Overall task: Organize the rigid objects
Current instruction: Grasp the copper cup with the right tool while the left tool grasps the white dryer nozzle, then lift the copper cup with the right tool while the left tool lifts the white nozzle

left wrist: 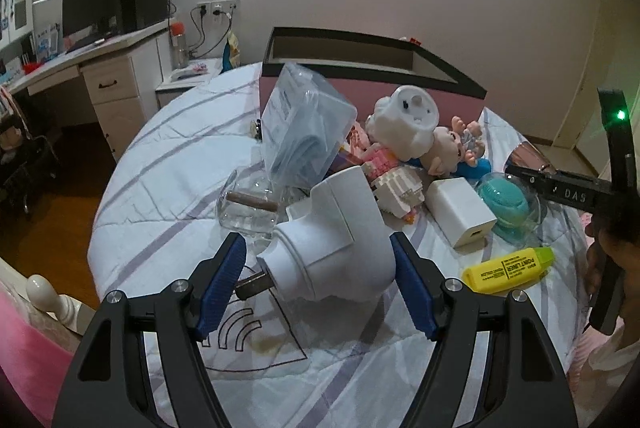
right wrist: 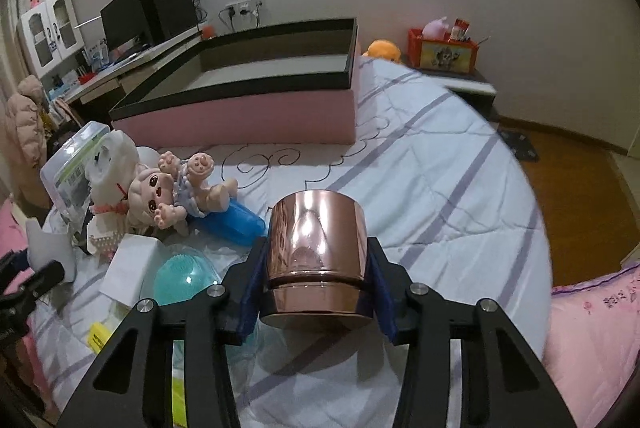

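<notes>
Left wrist view: the left tongs (left wrist: 318, 282) are clamped on a white plug adapter (left wrist: 332, 248), held over the striped bed (left wrist: 160, 155), with a yellow highlighter (left wrist: 508, 270) just to the right.

Right wrist view: the right tongs (right wrist: 316, 274) grip a shiny copper cup (right wrist: 318, 256), both blue pads pressed on its sides. A pink box (right wrist: 256, 115) sits open further back on the bed, and a doll (right wrist: 172, 191) lies to the left.
</notes>
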`<state>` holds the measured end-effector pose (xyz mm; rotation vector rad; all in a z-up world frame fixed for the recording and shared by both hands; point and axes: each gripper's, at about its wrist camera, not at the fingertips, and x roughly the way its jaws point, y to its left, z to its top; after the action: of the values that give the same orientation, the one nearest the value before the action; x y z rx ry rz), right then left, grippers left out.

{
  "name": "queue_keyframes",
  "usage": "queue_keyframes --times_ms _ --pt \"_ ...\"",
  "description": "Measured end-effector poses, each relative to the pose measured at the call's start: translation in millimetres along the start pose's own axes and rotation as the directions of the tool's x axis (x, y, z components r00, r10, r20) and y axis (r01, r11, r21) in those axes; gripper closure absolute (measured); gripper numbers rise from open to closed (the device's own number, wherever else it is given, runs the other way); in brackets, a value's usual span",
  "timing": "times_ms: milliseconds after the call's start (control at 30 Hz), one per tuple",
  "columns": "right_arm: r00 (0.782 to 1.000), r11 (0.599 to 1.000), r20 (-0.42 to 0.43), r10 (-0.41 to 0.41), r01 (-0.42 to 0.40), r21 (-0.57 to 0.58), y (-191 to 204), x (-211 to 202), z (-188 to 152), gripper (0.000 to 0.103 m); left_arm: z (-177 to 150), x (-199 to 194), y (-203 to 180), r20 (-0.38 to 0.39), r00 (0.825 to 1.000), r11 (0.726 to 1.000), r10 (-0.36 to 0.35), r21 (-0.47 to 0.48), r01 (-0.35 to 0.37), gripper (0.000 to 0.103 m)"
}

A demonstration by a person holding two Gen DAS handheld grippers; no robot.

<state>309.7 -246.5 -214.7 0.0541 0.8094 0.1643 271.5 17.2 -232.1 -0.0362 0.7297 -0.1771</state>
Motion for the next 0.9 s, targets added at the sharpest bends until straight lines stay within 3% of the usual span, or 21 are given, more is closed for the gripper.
queue_keyframes --times_ms 267,367,533,733,900 --pt "0.998 1.0 0.058 0.008 -0.007 -0.01 11 -26 -4 0.056 2 -12 -3 0.016 0.999 0.999 -0.039 0.001 0.039 0.029" --pt "0.998 1.0 0.053 0.028 -0.028 -0.014 13 -31 -3 0.056 -1 -9 -3 -0.017 0.999 0.999 -0.039 0.005 0.039 0.029" --pt "0.998 0.999 0.047 0.035 -0.035 -0.006 12 -31 -7 0.056 -10 -7 7 -0.012 0.999 0.997 -0.047 -0.063 0.046 0.028" --pt "0.998 0.999 0.047 0.044 -0.044 0.002 10 -29 -7 0.056 -12 8 5 -0.047 0.999 0.998 0.022 -0.055 -0.024 0.029" --pt "0.997 0.999 0.071 0.035 -0.034 -0.01 13 -36 -5 0.056 -10 3 3 -0.02 0.999 0.999 0.025 -0.033 -0.026 0.029"
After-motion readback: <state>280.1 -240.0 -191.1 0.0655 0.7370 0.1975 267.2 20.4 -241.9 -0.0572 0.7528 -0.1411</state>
